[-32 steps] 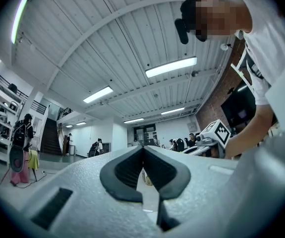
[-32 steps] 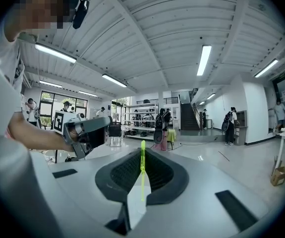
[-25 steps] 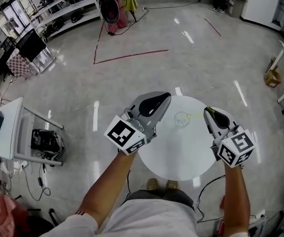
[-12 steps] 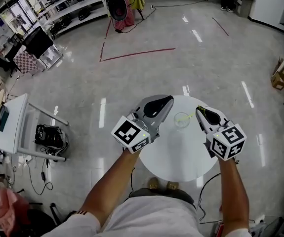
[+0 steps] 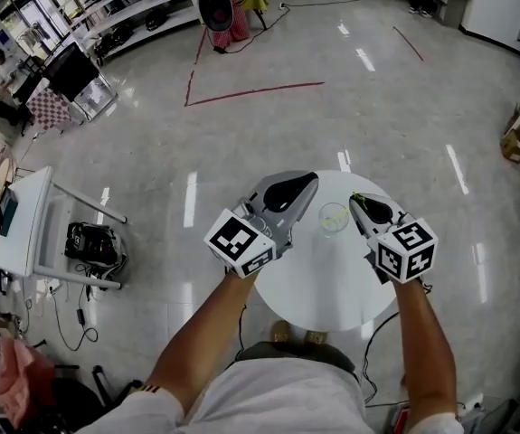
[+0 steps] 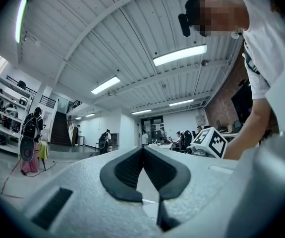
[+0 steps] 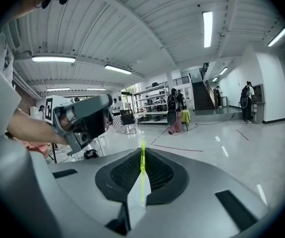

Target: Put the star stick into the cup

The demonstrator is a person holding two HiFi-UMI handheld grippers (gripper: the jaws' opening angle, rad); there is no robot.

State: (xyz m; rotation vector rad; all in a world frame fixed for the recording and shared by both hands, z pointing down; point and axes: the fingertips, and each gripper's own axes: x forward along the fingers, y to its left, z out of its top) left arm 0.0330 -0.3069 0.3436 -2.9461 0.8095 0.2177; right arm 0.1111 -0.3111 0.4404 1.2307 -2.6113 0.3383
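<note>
A clear cup (image 5: 334,219) stands on the far part of the round white table (image 5: 318,287). My right gripper (image 5: 363,205) hovers just right of the cup, shut on the thin yellow-green star stick (image 7: 142,175), which runs upright between its pads in the right gripper view. Only a short bit of the stick shows at the jaw tips in the head view, and its star end is hidden. My left gripper (image 5: 288,191) hangs just left of the cup, its jaws closed together with nothing between them (image 6: 142,151).
The table stands on a glossy grey floor marked with red tape lines (image 5: 250,93). A white side table (image 5: 24,220) and a black bag (image 5: 89,242) are at the left. Shelves (image 5: 115,7) line the far wall.
My right gripper has moved left with the stick, from the table's right edge to right beside the cup. The left gripper has stayed about where it was.
</note>
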